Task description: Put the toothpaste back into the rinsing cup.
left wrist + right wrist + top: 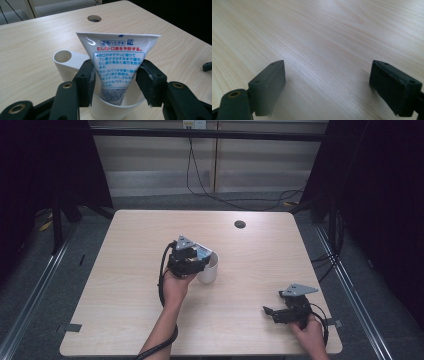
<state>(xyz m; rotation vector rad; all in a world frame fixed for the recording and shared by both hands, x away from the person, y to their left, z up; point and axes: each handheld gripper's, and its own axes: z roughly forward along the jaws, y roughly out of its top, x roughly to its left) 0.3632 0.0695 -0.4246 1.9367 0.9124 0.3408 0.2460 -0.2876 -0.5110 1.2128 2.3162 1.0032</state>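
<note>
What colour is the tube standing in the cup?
The tube is white with blue and red print, clearest in the left gripper view.

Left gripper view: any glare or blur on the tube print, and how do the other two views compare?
Left gripper view: toothpaste tube print sharp, slight sheen near its top. High view: table evenly lit, surroundings dark. Right gripper view: far tabletop soft, glare across the wood.

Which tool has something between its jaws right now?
The left tool: its jaws flank the toothpaste tube standing in the white cup. The right tool is open over bare table.
</note>
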